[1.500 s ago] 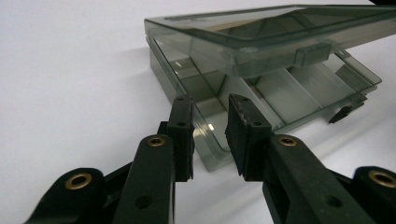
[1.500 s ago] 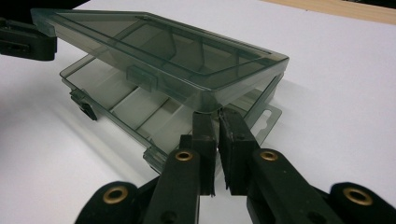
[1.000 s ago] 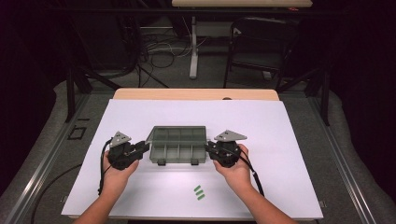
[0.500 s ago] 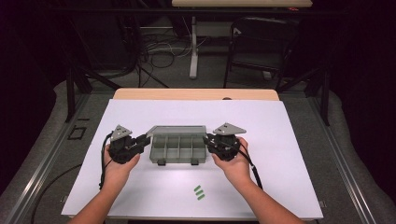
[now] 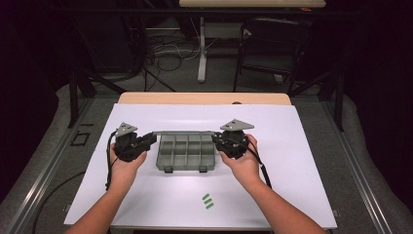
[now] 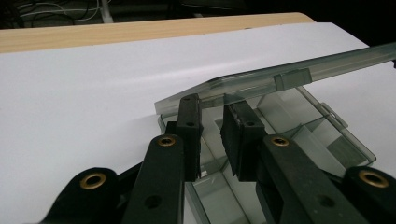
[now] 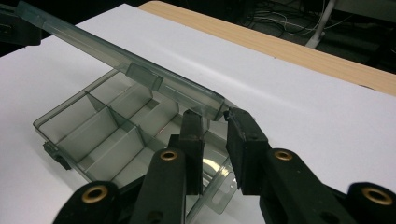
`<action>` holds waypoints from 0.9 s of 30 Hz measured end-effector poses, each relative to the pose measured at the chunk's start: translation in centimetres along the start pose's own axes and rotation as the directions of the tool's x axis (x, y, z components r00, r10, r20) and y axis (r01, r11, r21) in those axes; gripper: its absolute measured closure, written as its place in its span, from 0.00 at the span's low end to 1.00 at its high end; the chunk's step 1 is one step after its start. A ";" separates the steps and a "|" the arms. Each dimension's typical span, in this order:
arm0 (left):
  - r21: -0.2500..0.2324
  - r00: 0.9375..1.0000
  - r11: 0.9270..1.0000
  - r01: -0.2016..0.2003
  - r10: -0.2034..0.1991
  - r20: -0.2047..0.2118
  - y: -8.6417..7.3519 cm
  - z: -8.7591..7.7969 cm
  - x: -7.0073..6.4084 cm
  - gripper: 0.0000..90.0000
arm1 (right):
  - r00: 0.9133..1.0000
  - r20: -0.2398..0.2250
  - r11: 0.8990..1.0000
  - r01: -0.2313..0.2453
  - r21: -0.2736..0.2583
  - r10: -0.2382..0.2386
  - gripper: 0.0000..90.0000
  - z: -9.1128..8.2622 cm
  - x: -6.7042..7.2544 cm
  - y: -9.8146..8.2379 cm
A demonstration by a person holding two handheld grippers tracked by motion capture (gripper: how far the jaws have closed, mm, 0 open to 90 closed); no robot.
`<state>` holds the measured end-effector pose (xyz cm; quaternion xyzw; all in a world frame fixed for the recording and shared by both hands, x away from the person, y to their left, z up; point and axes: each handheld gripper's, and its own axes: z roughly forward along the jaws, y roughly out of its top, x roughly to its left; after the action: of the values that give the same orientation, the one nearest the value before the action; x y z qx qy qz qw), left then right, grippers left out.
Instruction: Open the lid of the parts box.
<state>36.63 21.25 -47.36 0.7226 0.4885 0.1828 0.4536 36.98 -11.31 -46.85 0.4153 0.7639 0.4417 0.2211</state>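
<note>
A: What's the room like?

B: Dark, with black frame legs and loose cables on the floor behind a wooden bench (image 5: pixel 204 98). A large white rectangular board (image 5: pixel 302 161) covers most of the bench top.

A: And on the board?

B: A smoky grey, see-through plastic organiser box (image 5: pixel 186 152) with divided compartments sits near the middle, its two latches facing the person. Its flat clear lid (image 5: pixel 185 132) is raised at the front and hinged along the far edge. In the gripper views it slants up over the compartments.

A: Where are the tools?

B: The left hand-held gripper (image 5: pixel 146 141) is at the box's left end, the right hand-held gripper (image 5: pixel 217 141) at its right end, each in one of the person's hands.

A: Gripping anything?

B: Each has its jaws narrowly parted at a front corner of the lid. In the left gripper view the corner rests against the jaw tips; the same in the right gripper view. The left jaws have just been closing a little. Whether the pads actually pinch the lid I cannot tell.

A: Anything smaller?

B: Three short green tape strips (image 5: pixel 208 201) lie on the board nearer the person, well apart from the box.
</note>
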 end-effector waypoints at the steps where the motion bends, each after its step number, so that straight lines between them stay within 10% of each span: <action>1: 0.000 1.000 1.000 0.000 0.000 0.000 0.0 0.0 0.0 0.86 | 1.000 0.000 1.000 0.000 0.000 0.000 0.85 0.0 0.0 0.0; 27: 0.011 0.998 0.998 0.063 -0.063 -0.031 2.6 1.0 0.7 0.96 | 0.997 0.067 1.000 -0.028 -0.014 0.029 0.92 1.6 -0.9 2.0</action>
<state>39.00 21.10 -45.84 0.7067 0.5192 0.1765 0.4470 39.46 -10.74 -45.93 0.4394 0.7472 0.4354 0.2431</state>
